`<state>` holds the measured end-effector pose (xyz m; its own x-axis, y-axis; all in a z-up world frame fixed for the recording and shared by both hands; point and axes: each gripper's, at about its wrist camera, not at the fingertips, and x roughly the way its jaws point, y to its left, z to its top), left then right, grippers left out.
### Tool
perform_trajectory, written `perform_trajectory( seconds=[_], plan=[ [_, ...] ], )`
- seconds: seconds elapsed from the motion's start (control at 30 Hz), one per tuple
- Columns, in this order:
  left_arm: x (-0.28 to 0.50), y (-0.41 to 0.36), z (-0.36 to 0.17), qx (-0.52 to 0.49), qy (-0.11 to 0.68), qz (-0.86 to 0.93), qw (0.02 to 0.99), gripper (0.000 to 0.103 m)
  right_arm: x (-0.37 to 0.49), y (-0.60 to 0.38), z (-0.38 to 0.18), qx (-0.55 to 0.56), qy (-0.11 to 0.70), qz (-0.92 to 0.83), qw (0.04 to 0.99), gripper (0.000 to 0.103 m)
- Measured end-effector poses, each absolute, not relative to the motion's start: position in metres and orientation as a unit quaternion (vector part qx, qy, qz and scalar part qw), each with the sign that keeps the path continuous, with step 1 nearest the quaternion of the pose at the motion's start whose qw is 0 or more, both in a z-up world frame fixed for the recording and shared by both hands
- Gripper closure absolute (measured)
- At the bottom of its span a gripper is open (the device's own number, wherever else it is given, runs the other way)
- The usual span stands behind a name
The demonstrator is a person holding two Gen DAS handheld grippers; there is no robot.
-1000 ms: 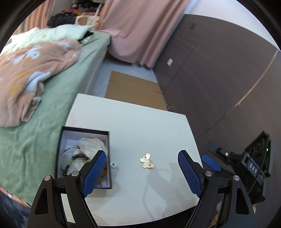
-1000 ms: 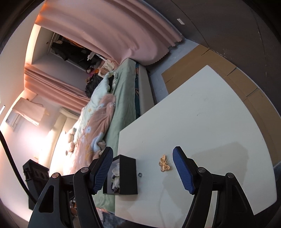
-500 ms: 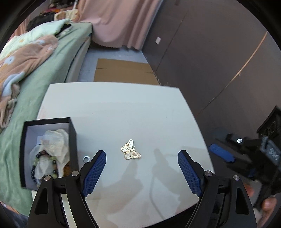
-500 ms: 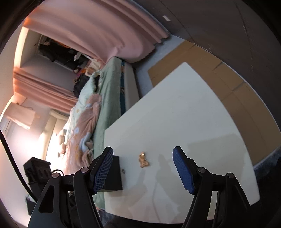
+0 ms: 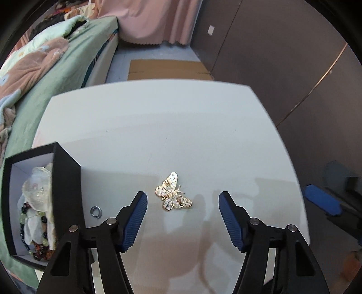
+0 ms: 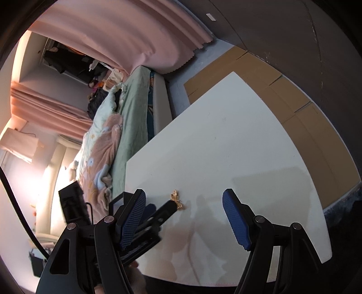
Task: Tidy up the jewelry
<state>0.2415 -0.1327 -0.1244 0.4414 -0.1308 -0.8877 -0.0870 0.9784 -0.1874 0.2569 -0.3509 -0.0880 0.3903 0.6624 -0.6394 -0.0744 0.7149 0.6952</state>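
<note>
Two sets of blue-padded tongs hang over a white counter (image 5: pixel 158 126) beside a bed (image 5: pixel 74 61), both spread wide and holding nothing. From the left wrist camera, the left tongs (image 5: pixel 182 213) sit low above a gold butterfly brooch (image 5: pixel 173 192), which lies flat on the bare counter just ahead of the gap between the pads and nearer the left pad, touching neither. A small silver ring (image 5: pixel 96 210) lies on the counter to the brooch's left, apart from it and just beside the outer wall of a black jewelry box (image 5: pixel 67 185). The open box, white inside, stands at the counter's left edge and holds a crumpled sheet of pale tissue (image 5: pixel 37 190) with beaded bracelets (image 5: pixel 34 235) in dark, green and amber beads tangled beneath and around it; how many bracelets there are cannot be told. From the right wrist camera, the right tongs (image 6: pixel 183 217) hover further back over the counter's near edge, with the brooch (image 6: pixel 176 199) seen small ahead of them and one black arm of the left tongs (image 6: pixel 163 212) reaching in beside it. Flattened cardboard (image 5: pixel 169 70) lies on the floor beyond the counter, below a pink curtain (image 5: pixel 147 20).
</note>
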Motion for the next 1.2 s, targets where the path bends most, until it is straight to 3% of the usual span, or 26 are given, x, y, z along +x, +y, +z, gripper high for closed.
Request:
perform_trajectory(
  seconds=[0.17, 0.3, 0.37, 0.4, 1.2],
  plan=[
    [0.240, -0.139, -0.136, -0.075, 0.532, -0.005, 0.843, 0.071, 0.258, -0.349, -0.091, 0.287, 0.507, 0.232, 0.779, 0.032],
    [0.238, -0.136, -0.134, -0.077, 0.528, -0.012, 0.845, 0.076, 0.259, -0.344, -0.092, 0.282, 0.514, 0.230, 0.777, 0.032],
    [0.235, -0.134, -0.127, -0.073, 0.524, -0.010, 0.848, 0.100, 0.259, -0.342, -0.093, 0.282, 0.516, 0.231, 0.775, 0.032],
    [0.233, -0.131, -0.123, -0.076, 0.521, -0.012, 0.850, 0.103, 0.260, -0.340, -0.092, 0.281, 0.516, 0.233, 0.775, 0.032],
    [0.190, -0.071, -0.042, -0.161, 0.445, -0.018, 0.881, 0.103, 0.259, -0.291, -0.101, 0.252, 0.541, 0.254, 0.761, 0.032]
  ],
)
